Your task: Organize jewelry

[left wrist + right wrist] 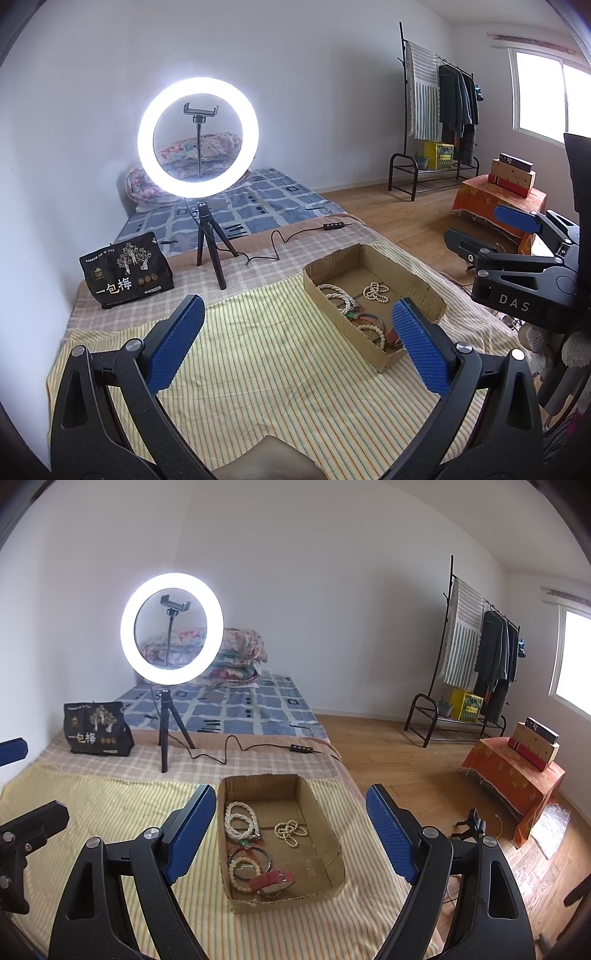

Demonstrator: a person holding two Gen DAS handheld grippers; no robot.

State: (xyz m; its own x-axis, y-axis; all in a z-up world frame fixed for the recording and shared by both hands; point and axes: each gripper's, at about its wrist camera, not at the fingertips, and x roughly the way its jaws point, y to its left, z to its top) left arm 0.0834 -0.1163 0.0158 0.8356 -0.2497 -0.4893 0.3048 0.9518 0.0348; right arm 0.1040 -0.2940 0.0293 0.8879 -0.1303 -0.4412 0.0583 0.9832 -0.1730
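A shallow cardboard box (325,827) lies on the yellow striped cloth (110,812); it also shows in the left wrist view (406,273). Inside lie white bead necklaces (240,821), a small pearl strand (290,830), dark bangles (255,856), a cream bead bracelet (236,871) and a red watch (271,880). My right gripper (291,834) is open and empty, held above the box. My left gripper (299,343) is open and empty, left of the box. The right gripper shows in the left wrist view (491,232).
A lit ring light on a tripod (171,627) stands behind the box, its cable (236,751) trailing right. A black snack bag (98,731) stands at the back left. A clothes rack (476,664) and an orange-draped stand (517,779) are on the floor to the right.
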